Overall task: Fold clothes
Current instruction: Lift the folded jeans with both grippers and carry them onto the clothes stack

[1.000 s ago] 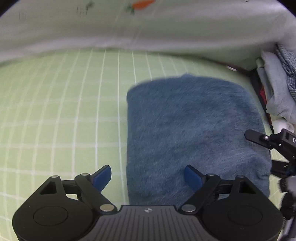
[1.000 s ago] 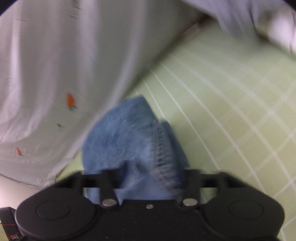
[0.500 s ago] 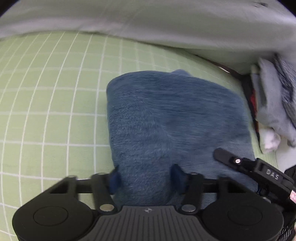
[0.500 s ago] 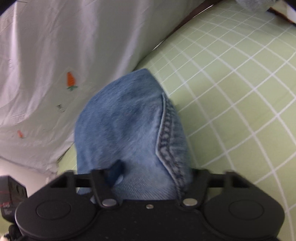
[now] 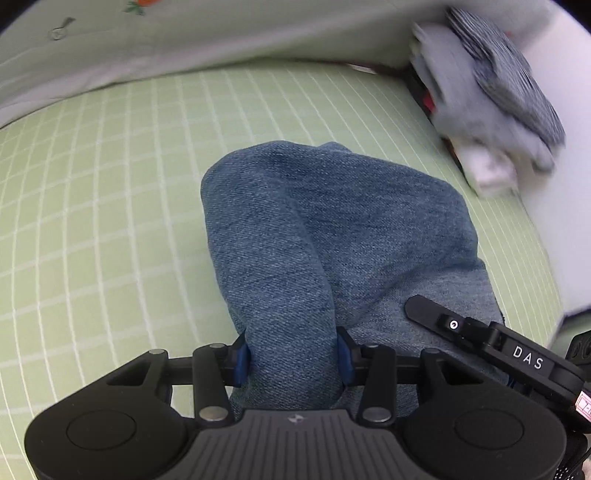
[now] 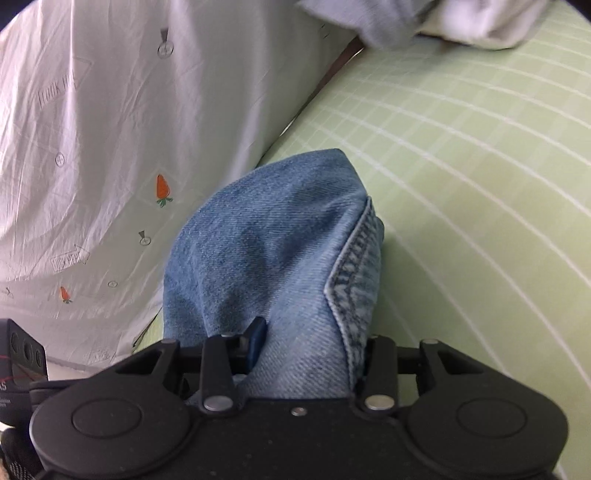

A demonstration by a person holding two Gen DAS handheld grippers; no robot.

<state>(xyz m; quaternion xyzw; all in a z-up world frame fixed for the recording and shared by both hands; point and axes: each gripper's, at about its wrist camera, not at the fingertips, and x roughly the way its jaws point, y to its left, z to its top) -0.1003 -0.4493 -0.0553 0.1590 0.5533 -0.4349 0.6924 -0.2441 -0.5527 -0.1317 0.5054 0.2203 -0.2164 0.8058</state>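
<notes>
A folded blue denim garment hangs bunched above the green checked mat. My left gripper is shut on a thick fold at its near edge, blue pads pressed on both sides. My right gripper is shut on the denim beside its stitched seam. The right gripper's black body shows at the lower right of the left wrist view, close beside the left one. The far end of the denim droops toward the mat.
A pile of grey, checked and white clothes lies at the mat's far right corner, also blurred at the top of the right wrist view. A white sheet with carrot prints borders the mat's back edge.
My left gripper closed on the denim's near edge, having been open a second ago. Both grippers have lifted the garment off the mat and it now bunches and sags. The views swung toward the clothes pile.
</notes>
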